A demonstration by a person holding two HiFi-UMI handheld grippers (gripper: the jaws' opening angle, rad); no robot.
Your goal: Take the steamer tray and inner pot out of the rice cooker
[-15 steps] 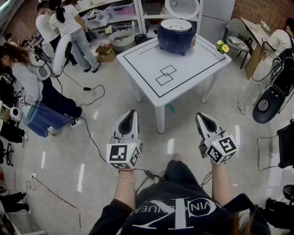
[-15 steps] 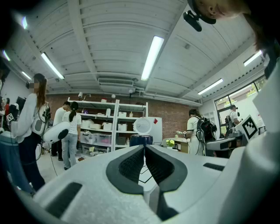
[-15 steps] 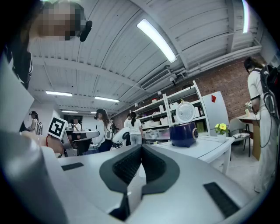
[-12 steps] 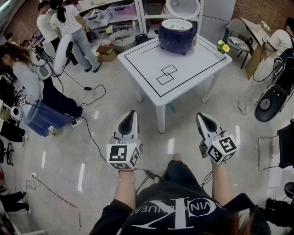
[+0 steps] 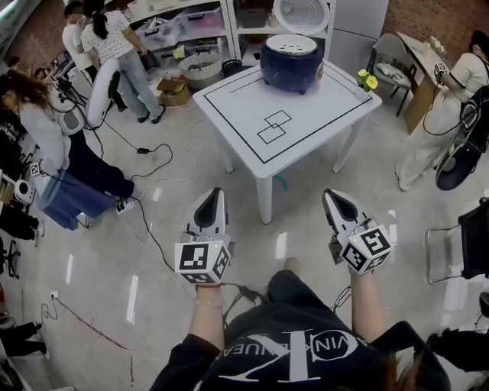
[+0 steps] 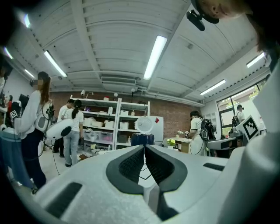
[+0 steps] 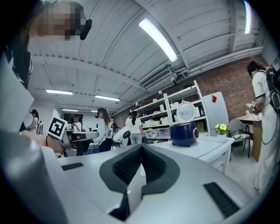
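Note:
A dark blue rice cooker (image 5: pixel 291 63) stands at the far edge of a white table (image 5: pixel 306 122), its round white lid (image 5: pixel 302 13) raised behind it. A white perforated steamer tray (image 5: pixel 289 43) shows in its open top. The inner pot is hidden. The cooker also appears small and distant in the left gripper view (image 6: pixel 142 139) and in the right gripper view (image 7: pixel 184 133). My left gripper (image 5: pixel 215 194) and right gripper (image 5: pixel 328 196) are held level over the floor, well short of the table, both shut and holding nothing.
Black lines and two overlapping squares (image 5: pixel 273 126) mark the tabletop. Yellow flowers (image 5: pixel 368 78) sit at its right corner. Cables (image 5: pixel 145 164) trail across the floor on the left. People stand at the left (image 5: pixel 114 46) and right (image 5: pixel 458 84); shelves (image 5: pixel 199 19) line the back wall.
The table and cooker have shifted slightly in the head view and the grippers sit a little closer to the table. Both grippers stay shut.

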